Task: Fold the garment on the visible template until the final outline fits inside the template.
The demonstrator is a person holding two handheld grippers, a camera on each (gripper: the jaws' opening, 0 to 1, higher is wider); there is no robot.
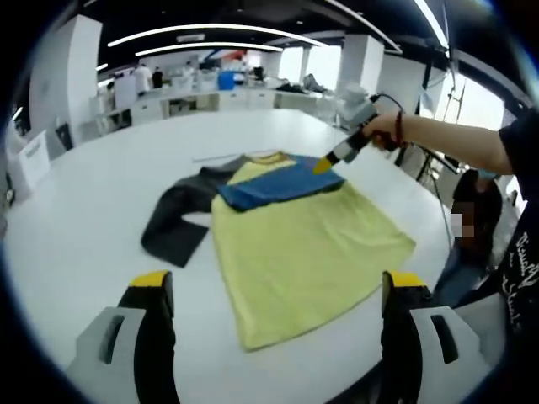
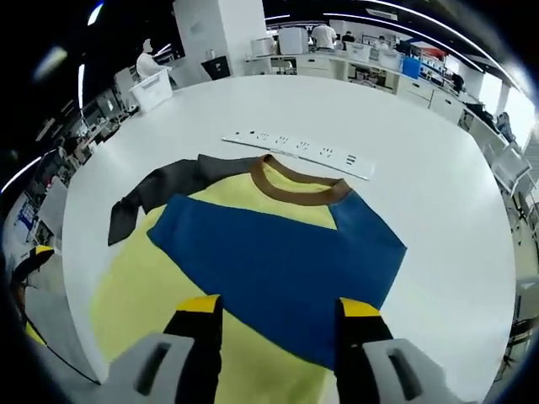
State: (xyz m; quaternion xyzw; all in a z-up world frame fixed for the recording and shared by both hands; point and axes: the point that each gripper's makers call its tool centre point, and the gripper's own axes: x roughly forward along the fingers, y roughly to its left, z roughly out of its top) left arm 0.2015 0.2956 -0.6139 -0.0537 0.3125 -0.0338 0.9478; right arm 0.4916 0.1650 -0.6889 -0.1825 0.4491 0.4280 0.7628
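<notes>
Garment [image 1: 295, 244] lies flat on white desk [image 1: 84, 219], yellow body, blue band, dark sleeve out to one side. Left tongs [image 1: 278, 290] agape, short of the hem, not touching. Right tongs [image 2: 274, 313] spread apart over the blue band [image 2: 278, 261], gripping nothing.

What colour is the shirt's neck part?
The collar is brown, clearest in the right gripper view.

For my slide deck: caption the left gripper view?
Right gripper reaches over a yellow-and-blue shirt on a white table; left gripper waits open.
</notes>
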